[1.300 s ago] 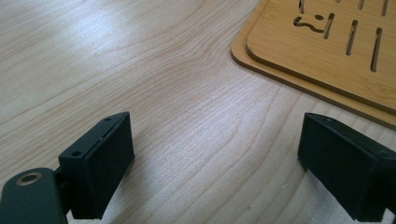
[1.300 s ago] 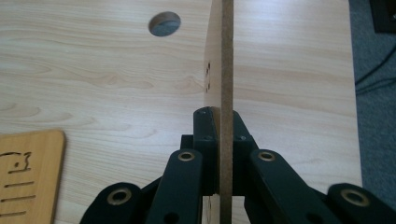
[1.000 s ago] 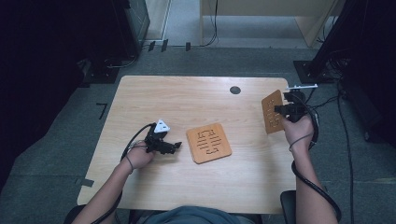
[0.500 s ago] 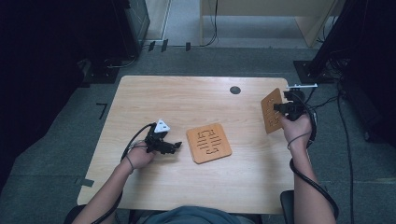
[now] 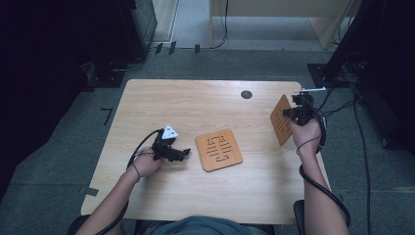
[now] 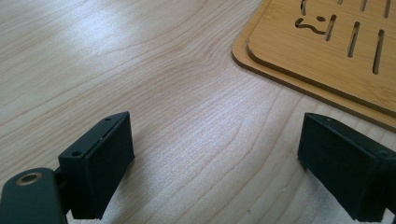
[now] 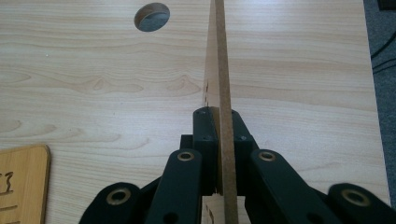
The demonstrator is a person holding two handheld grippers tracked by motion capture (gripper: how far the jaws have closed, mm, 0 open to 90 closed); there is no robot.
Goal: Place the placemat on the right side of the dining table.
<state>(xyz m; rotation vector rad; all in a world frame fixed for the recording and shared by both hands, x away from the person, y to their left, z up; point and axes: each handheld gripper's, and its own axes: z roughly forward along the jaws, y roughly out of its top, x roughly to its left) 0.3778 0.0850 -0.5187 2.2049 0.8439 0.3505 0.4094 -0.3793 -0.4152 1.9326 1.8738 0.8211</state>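
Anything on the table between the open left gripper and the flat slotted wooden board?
Nothing: bare wooden table separates the left gripper from the board, per the left gripper view.

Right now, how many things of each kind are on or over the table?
Flat slotted wooden boards: 3, two stacked on the table, one held upright
Black two-jaw grippers: 2, left, right
Total: 5

Matt slotted wooden boards (image 5: 219, 149) — pale woodgrain table (image 5: 195, 105)
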